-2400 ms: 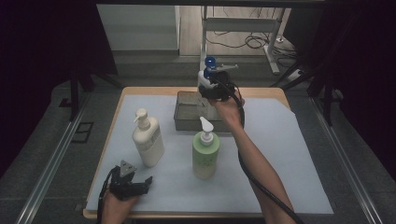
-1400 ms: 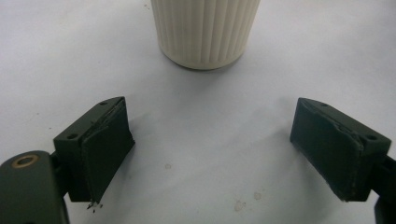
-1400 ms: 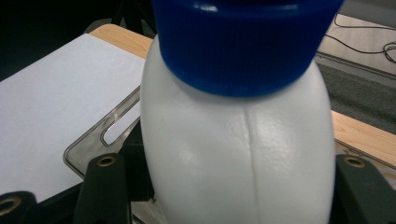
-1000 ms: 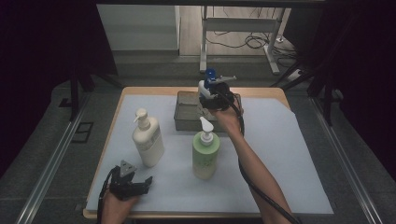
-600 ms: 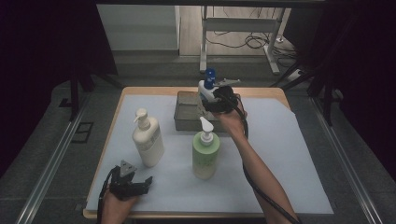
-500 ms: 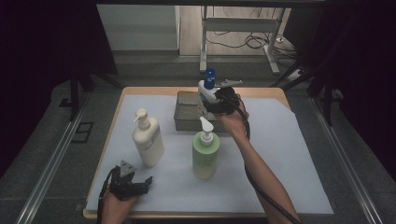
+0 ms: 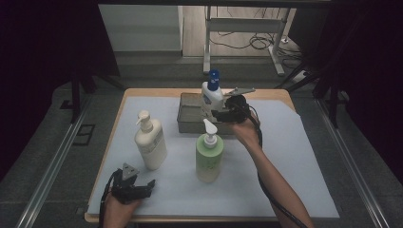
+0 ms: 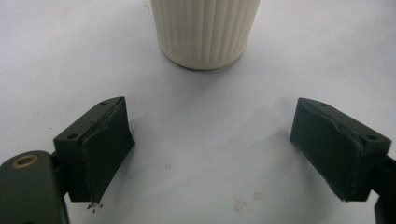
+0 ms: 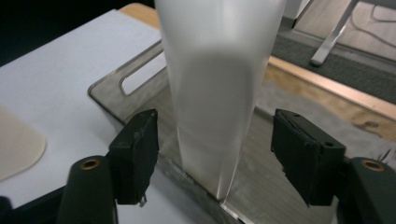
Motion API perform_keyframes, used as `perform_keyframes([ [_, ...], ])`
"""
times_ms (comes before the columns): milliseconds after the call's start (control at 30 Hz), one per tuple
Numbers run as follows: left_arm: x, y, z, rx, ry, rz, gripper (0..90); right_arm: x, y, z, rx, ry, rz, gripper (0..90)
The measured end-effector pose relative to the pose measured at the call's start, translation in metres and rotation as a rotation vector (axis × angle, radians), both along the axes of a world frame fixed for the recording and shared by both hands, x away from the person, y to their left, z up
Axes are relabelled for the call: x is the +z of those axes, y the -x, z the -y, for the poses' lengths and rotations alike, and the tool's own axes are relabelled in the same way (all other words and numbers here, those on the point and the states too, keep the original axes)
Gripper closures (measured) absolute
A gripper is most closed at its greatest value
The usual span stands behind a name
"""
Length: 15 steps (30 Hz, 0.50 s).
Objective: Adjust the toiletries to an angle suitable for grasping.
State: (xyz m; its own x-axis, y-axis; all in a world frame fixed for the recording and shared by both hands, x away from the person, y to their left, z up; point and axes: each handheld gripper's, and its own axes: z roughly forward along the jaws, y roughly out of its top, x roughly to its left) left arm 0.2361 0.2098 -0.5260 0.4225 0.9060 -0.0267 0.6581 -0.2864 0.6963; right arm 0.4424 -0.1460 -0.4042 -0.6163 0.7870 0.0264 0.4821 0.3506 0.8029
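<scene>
**White bottle stands in the tray between parted right jaws**

High view: the person's right forearm reaches from the bottom edge up across the pale sheet to the far middle of the table [image 7: 304, 156], the hand wrapped around the right gripper [image 7: 219, 114], which points left toward a white bottle with a blue cap [image 7: 211, 95]. That bottle stands upright in the grey metal tray [image 7: 187, 121] at the table's far side. The left hand sits at the near left corner, holding the left gripper [image 7: 149, 186] low over the sheet with its jaws pointing right. A cream pump bottle [image 7: 149, 142] stands just beyond it, and a green pump bottle [image 7: 209, 154] stands near the middle, in front of the tray and close to the right wrist. Both pump bottles are outside the tray.

Left gripper view: the left gripper [image 8: 212, 144] has its jaws spread wide with nothing between them, only bare white sheet. The ribbed base of the cream pump bottle [image 8: 205, 30] stands ahead of the jaws, well clear of both pads.

Right gripper view: the right gripper [image 9: 215, 154] straddles the white bottle [image 9: 219, 84], whose smooth body rises between the two jaws. A gap shows on each side of it, so the pads do not press on it; the jaws have just been opening, then eased back slightly. The bottle stands at the near edge of the tray [image 9: 126, 91], whose slotted handle shows at the left. The tray's floor beyond the bottle looks bare. A rounded cream shape at the left edge cannot be identified.
</scene>
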Motion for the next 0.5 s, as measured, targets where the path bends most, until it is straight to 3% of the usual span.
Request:
perform_keyframes([
  [300, 0.0, 0.0, 0.0, 0.001, -0.001, 0.001, 11.9, -0.002, 0.002, 0.017, -0.031, 0.006, -0.024, 38.9],
  [500, 0.0, 0.0, 0.0, 0.001, -0.001, 0.0, 11.9, -0.004, -0.001, 0.027, -0.072, 0.018, -0.036, 54.4],
])
